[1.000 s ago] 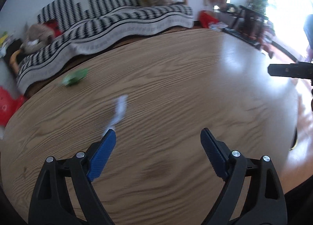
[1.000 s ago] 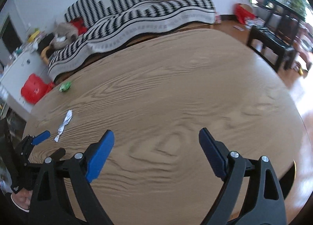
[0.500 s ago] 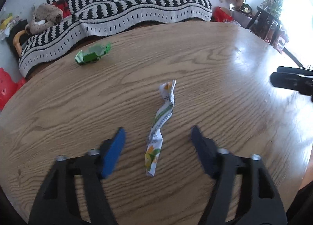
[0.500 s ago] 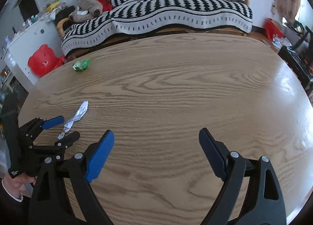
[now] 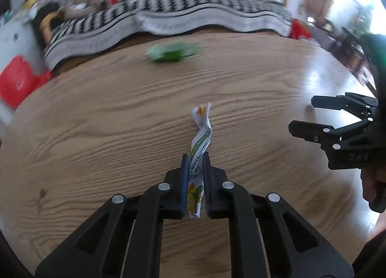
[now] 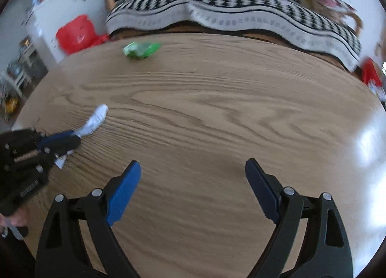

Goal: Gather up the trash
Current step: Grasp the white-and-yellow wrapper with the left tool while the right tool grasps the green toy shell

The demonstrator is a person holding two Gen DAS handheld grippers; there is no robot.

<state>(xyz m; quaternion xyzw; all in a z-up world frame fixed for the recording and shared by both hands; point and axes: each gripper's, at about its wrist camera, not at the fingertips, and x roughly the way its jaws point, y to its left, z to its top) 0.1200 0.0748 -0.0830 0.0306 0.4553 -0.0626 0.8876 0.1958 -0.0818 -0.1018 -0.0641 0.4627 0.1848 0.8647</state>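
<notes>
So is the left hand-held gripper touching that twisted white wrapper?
Touching. In the left wrist view the left hand-held gripper is shut on the twisted white wrapper, both blue pads pressed against it.

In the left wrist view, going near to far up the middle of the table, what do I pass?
Left claw shut on the twisted white printed wrapper → bare wooden table → crumpled green wrapper → black-and-white striped sofa.

**Colours and patterns on and around the table**

The table (image 5: 96,114) is light brown with darker wavy wood grain. At frame centre, a twisted wrapper (image 5: 200,138) is white with green and yellow print. Toward the upper middle, another wrapper (image 5: 172,52) is bright green. Across the top, a sofa cover (image 5: 193,15) shows black-and-white zigzag stripes. At far left sits a red bag (image 5: 17,80).
</notes>
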